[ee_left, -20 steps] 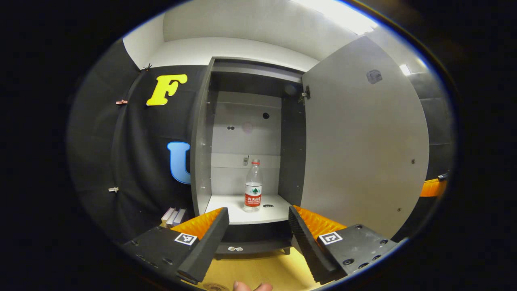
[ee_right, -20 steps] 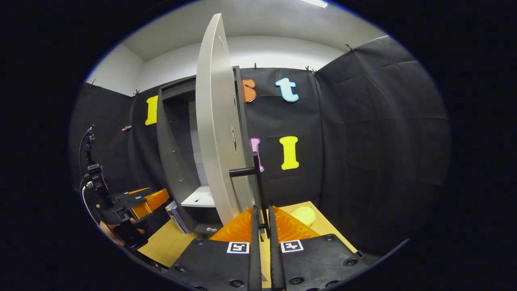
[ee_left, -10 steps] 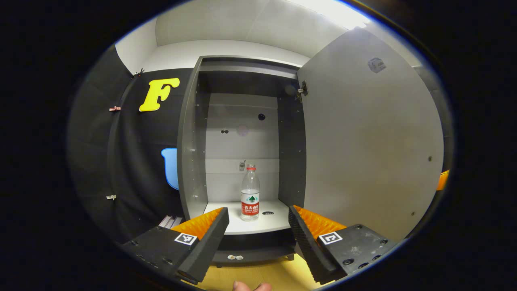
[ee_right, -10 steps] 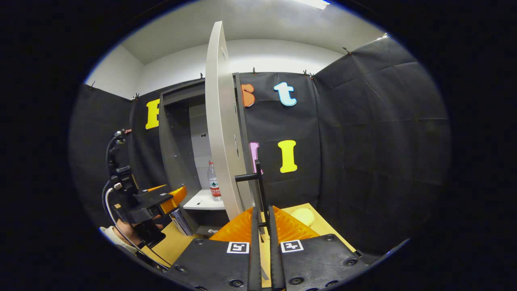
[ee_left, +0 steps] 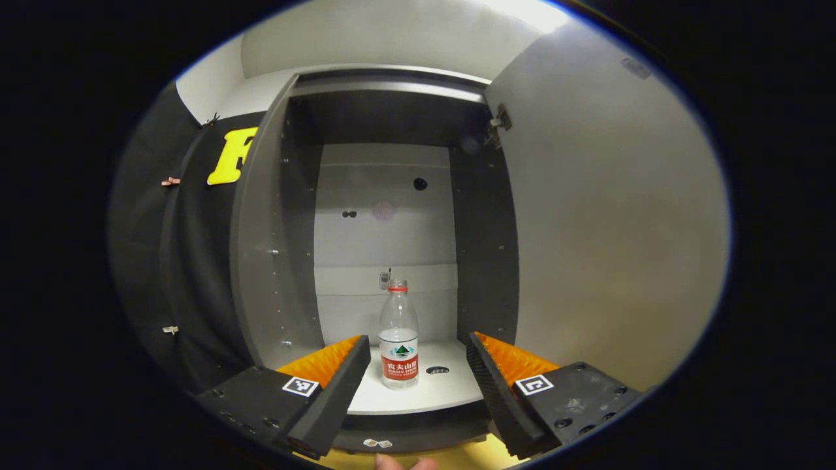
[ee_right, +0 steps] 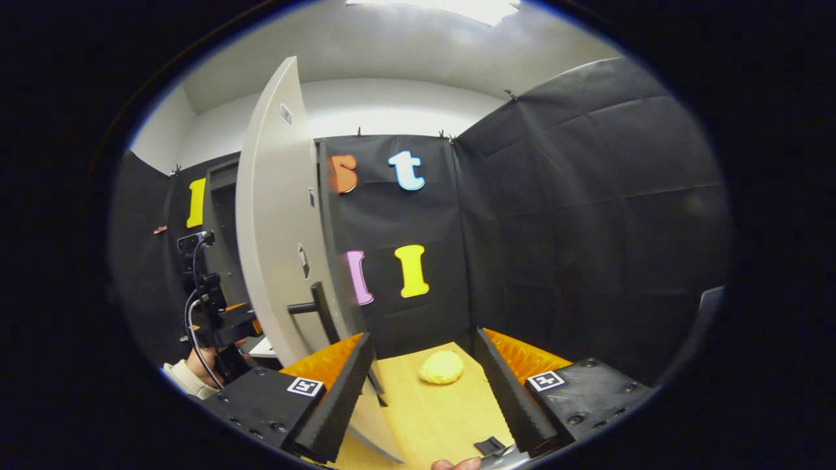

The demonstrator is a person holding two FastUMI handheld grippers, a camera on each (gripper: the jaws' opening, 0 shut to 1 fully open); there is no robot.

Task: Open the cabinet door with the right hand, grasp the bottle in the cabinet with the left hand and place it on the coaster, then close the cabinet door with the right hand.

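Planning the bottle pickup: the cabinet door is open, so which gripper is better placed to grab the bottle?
Left. The left gripper is open and faces the bottle, upright on the cabinet shelf. The right gripper faces away, beside the door.

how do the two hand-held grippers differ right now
The left hand-held gripper faces into the open cabinet with the bottle framed between its fingers; the right hand-held gripper faces the tabletop with a yellow object ahead. The door handle lies left of the right one. Both are open, holding nothing.
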